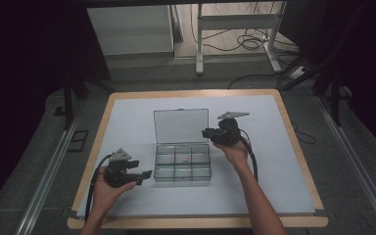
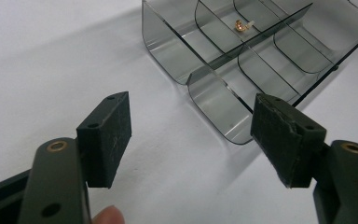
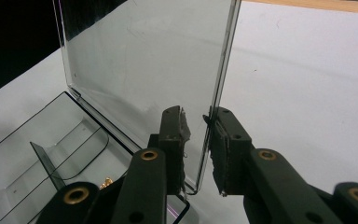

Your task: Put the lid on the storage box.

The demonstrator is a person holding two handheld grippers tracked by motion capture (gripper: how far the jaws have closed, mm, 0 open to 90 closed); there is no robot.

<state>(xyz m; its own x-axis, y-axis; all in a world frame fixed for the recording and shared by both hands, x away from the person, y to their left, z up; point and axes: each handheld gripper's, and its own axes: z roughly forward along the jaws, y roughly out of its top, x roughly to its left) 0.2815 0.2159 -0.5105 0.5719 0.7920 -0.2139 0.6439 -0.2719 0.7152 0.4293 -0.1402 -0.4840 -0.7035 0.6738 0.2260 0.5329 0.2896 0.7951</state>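
1. My work surface is a square table with a pale wooden rim [image 1: 94, 142] covered by a white sheet [image 1: 127, 122]. It stands on a grey floor, with metal rails along both sides, the legs of a white desk beyond the far edge, and loose black cables on the floor there.

2. Near the middle of the table sits a clear smoke-grey plastic compartment box [image 1: 182, 169], divided into two rows of three cells. Its flat transparent lid [image 1: 181, 125] is raised, standing up from the box's far edge.

3. A small gold-coloured metal piece [image 2: 240, 26] lies in the middle cell of the far row; I cannot tell exactly what it is. The other cells I can see hold nothing.

4. My left gripper [image 1: 146, 175] rests in my left hand [image 1: 108, 192] near the table's left front, just beside the box's near left corner. In the left gripper view its jaws are spread wide, holding nothing, with the box's rounded corner between and beyond them and apart from both pads.

5. My right gripper [image 1: 206, 132], in my right hand [image 1: 235, 152], is at the lid's right edge. In the right gripper view its jaws straddle that edge, narrowly parted, with the lid close against the right pad and a slim gap at the left pad.
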